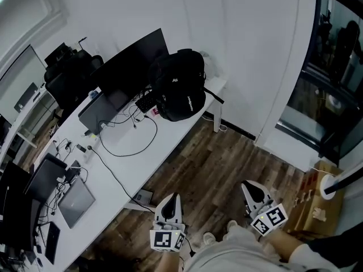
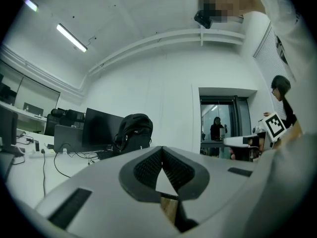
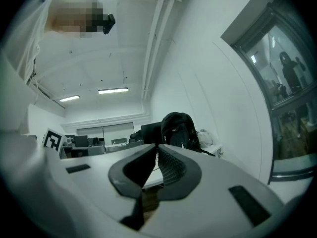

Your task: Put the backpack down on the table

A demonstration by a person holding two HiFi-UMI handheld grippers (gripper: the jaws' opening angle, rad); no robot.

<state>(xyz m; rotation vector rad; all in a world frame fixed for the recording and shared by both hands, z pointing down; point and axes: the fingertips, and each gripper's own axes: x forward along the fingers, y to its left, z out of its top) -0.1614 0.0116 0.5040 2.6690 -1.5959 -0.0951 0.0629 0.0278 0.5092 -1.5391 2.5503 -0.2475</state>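
The black backpack (image 1: 180, 86) stands upright on the far end of the long white table (image 1: 170, 134), next to a dark monitor. It also shows in the left gripper view as the backpack (image 2: 132, 131) and in the right gripper view as the backpack (image 3: 181, 130), some way ahead of both grippers. My left gripper (image 1: 170, 200) and right gripper (image 1: 249, 188) are close to my body over the wooden floor, well short of the table. Both point level toward the backpack. The left gripper (image 2: 162, 150) is shut with nothing in it, and so is the right gripper (image 3: 156, 148).
A large monitor (image 1: 133, 64), laptops (image 1: 75, 202) and loose cables (image 1: 122, 146) lie along the table. Black office chairs (image 1: 71, 72) stand behind it. A cardboard box (image 1: 315, 205) sits on the floor at the right by a glass wall. A person (image 2: 217, 128) stands in a far doorway.
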